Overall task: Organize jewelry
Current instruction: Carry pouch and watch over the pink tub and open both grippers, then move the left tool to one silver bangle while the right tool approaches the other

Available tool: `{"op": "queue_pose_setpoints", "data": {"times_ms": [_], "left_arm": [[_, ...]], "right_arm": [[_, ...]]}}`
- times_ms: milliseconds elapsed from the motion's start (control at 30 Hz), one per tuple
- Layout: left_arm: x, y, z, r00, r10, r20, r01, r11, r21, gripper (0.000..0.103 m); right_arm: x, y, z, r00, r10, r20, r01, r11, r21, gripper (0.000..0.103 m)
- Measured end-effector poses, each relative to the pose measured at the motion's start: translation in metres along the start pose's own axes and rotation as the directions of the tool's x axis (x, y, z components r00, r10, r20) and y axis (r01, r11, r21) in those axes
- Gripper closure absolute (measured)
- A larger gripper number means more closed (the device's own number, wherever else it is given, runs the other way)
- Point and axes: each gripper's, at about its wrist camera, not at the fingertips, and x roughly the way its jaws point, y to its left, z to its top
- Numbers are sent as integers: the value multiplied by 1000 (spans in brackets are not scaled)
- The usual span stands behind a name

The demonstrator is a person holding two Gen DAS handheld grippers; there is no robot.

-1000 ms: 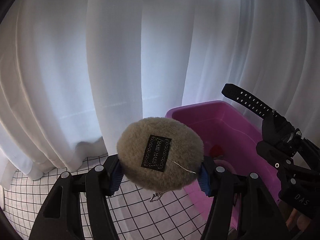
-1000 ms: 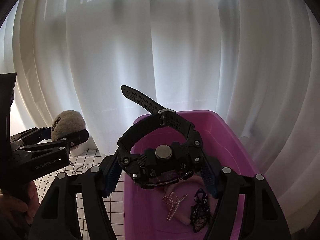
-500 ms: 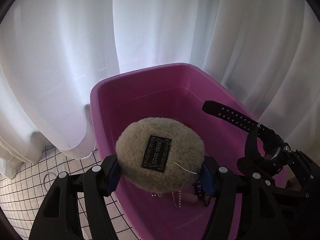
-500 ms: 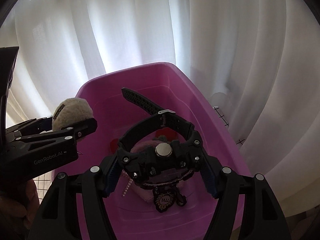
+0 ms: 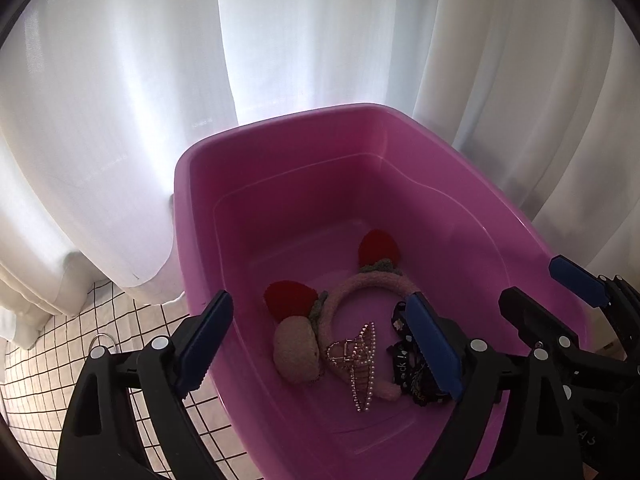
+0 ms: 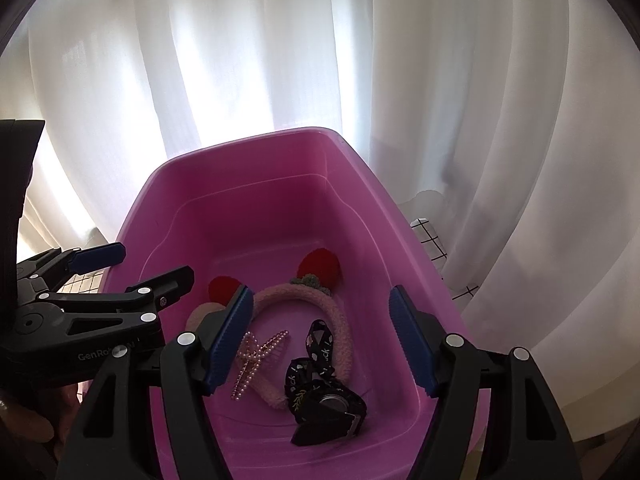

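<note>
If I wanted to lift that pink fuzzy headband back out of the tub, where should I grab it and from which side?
Take the pink headband at the top of its arch, between the two red strawberries, coming straight down from above. That stretch lies bare on the tub floor, while its lower ends sit under the pearl clip and black strap.

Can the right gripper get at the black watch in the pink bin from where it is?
Probably yes. The right gripper hangs open over the pink bin, and the black watch lies uncovered on the floor just below it. The left gripper sits off to the side.
</note>
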Motion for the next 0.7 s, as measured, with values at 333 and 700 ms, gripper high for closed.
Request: {"op": "queue_pose_setpoints", "data": {"times_ms": [333,700], "left_arm": [[-24,9,0,999,20,46,-20,1000,-17,8],[-72,72,-18,987,103,121,-92,991,-95,7]], "right_arm": [[-22,1,0,998,36,45,-37,999,24,36],[-31,41,-4,993,114,34,-115,993,12,32]]}}
